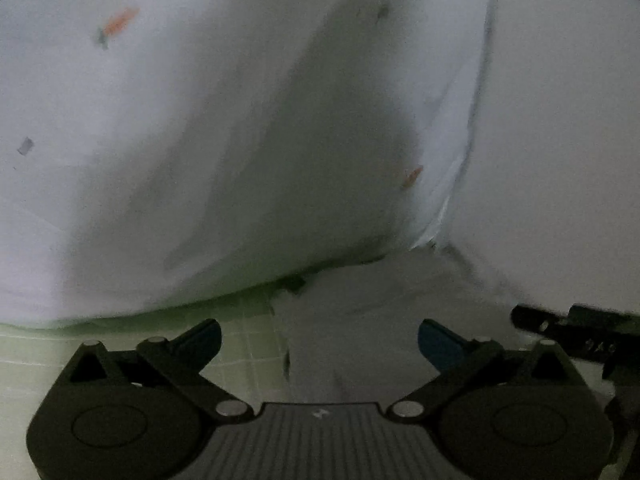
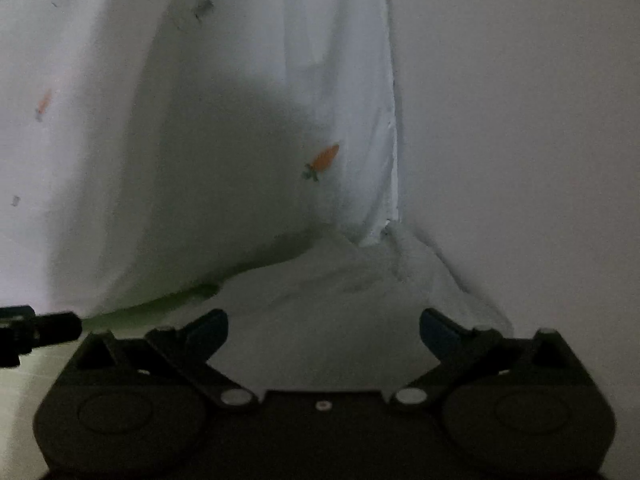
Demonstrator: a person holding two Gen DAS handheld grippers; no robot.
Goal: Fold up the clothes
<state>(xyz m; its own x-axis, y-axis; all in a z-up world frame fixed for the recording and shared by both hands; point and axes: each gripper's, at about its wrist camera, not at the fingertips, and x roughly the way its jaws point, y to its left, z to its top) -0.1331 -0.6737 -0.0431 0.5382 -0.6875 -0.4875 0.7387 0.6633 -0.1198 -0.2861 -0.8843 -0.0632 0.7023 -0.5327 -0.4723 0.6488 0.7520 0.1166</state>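
A white garment [image 1: 248, 128] printed with small orange carrots fills most of the left wrist view and rises like a raised sheet close in front. The same white garment [image 2: 224, 152] with a carrot print [image 2: 324, 160] fills the right wrist view, with a hem edge [image 2: 392, 152] running down its middle. My left gripper [image 1: 320, 340] is open, its blue pads [image 1: 436, 344] wide apart over a flat layer of cloth. My right gripper [image 2: 324, 328] is open too, above cloth lying flat, with nothing pinched.
A pale green gridded mat [image 1: 240, 324] shows under the cloth at the lower left, and a strip of the same green mat [image 2: 152, 304] appears in the right wrist view. The right gripper's black body [image 1: 576, 332] sits close at the right; the left one [image 2: 36, 332] shows at the left.
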